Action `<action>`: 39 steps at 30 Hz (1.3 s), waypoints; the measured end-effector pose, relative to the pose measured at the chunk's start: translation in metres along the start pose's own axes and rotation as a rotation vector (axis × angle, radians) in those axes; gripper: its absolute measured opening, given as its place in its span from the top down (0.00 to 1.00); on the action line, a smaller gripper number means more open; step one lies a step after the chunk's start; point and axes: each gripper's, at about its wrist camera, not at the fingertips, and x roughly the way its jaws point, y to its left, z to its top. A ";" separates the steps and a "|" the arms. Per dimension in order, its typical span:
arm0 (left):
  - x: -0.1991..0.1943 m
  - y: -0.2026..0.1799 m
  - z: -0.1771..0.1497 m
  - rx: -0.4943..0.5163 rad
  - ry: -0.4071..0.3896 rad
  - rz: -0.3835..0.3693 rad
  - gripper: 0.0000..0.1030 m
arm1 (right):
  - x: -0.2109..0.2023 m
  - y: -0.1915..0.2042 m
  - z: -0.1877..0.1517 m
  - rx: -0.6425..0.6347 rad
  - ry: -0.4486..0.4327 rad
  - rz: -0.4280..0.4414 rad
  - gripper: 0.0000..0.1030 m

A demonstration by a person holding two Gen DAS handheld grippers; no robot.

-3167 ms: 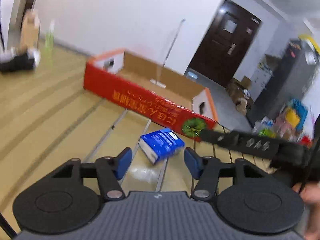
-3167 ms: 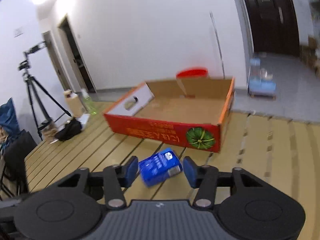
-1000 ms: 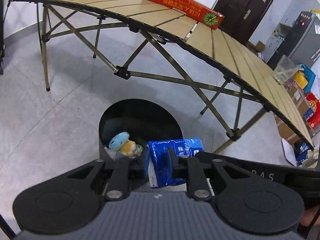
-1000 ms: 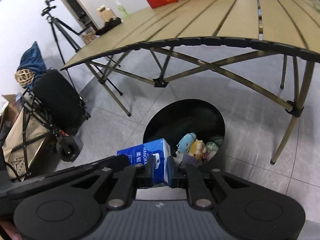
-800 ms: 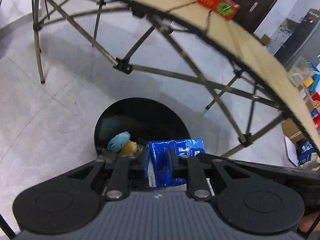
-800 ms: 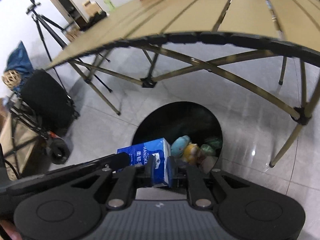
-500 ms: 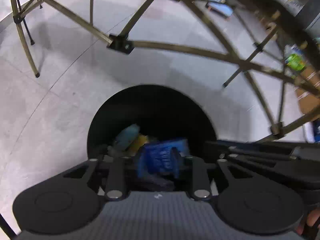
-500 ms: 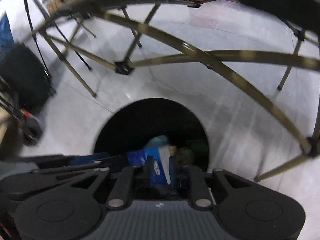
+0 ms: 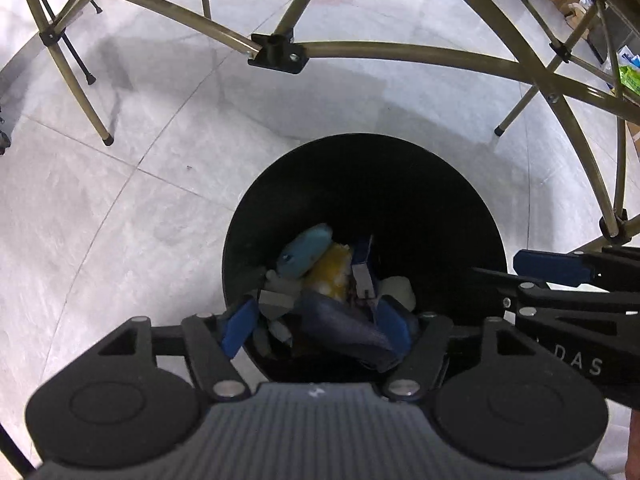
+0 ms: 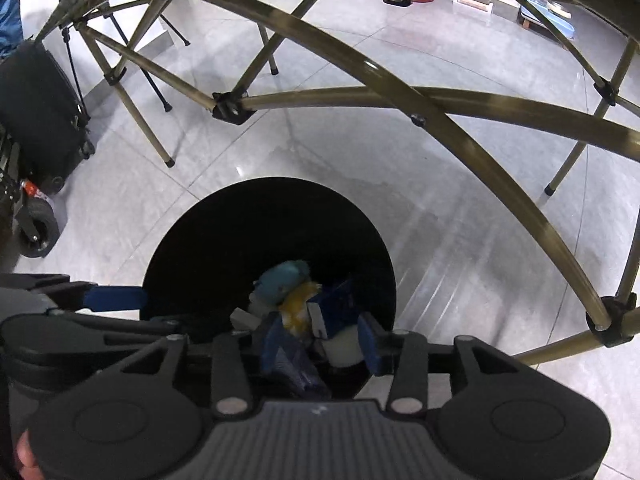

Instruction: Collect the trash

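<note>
Black round plastic bin fills lower centre of both your views. Blue tissue pack lies inside it on the pile, beside the teal-and-yellow plush toy. Your left gripper is spread wide above the rim, gripping nothing. Your right gripper is spread too, also empty, alongside.

The left gripper points down over the near rim of the trash bin, its 2 blue fingers spread wide and holding nothing. The right gripper hangs over the same rim just beside it, also pointing down, its jaws likewise apart and empty. Each gripper's fingers reach into the other's view, over the bin's edge.
</note>
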 end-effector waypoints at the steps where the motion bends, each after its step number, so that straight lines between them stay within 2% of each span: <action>1: -0.001 0.000 0.000 -0.003 -0.001 0.003 0.32 | -0.001 0.000 0.000 0.002 -0.002 0.000 0.57; 7: -0.011 -0.001 -0.001 0.004 -0.033 0.002 0.28 | -0.007 -0.003 -0.001 0.018 -0.020 0.010 0.56; 12: -0.025 -0.004 0.000 0.033 -0.071 -0.013 0.24 | -0.029 0.002 -0.006 -0.012 -0.071 0.009 0.55; 15: -0.043 -0.008 0.000 0.044 -0.142 0.000 0.24 | -0.050 0.004 -0.011 -0.042 -0.127 0.008 0.48; 17: -0.063 -0.014 -0.002 0.051 -0.205 0.014 0.24 | -0.066 0.006 -0.016 -0.048 -0.170 0.005 0.48; 19: -0.089 -0.020 -0.007 0.075 -0.295 0.038 0.24 | -0.086 0.008 -0.019 -0.040 -0.221 0.013 0.48; 22: -0.137 -0.022 -0.023 0.070 -0.451 0.044 0.16 | -0.126 0.006 -0.033 -0.003 -0.322 -0.004 0.46; 26: -0.206 -0.026 -0.059 0.072 -0.589 0.042 0.14 | -0.194 0.007 -0.060 0.029 -0.436 -0.032 0.46; 27: -0.223 -0.027 -0.071 0.074 -0.627 0.039 0.10 | -0.215 0.011 -0.070 0.021 -0.478 -0.043 0.45; 29: -0.258 -0.030 -0.103 0.079 -0.724 0.046 0.04 | -0.255 0.021 -0.093 0.006 -0.568 -0.067 0.40; 32: -0.299 -0.035 -0.153 0.094 -0.834 0.063 0.01 | -0.313 0.048 -0.139 -0.036 -0.722 -0.082 0.30; 34: -0.324 -0.035 -0.188 0.099 -0.878 0.046 0.00 | -0.347 0.065 -0.175 -0.064 -0.821 -0.081 0.22; 38: -0.368 -0.031 -0.258 0.075 -0.932 0.043 0.00 | -0.398 0.093 -0.233 -0.084 -0.949 -0.092 0.19; 39: -0.378 -0.030 -0.271 0.060 -0.946 0.054 0.00 | -0.408 0.098 -0.245 -0.091 -0.980 -0.098 0.15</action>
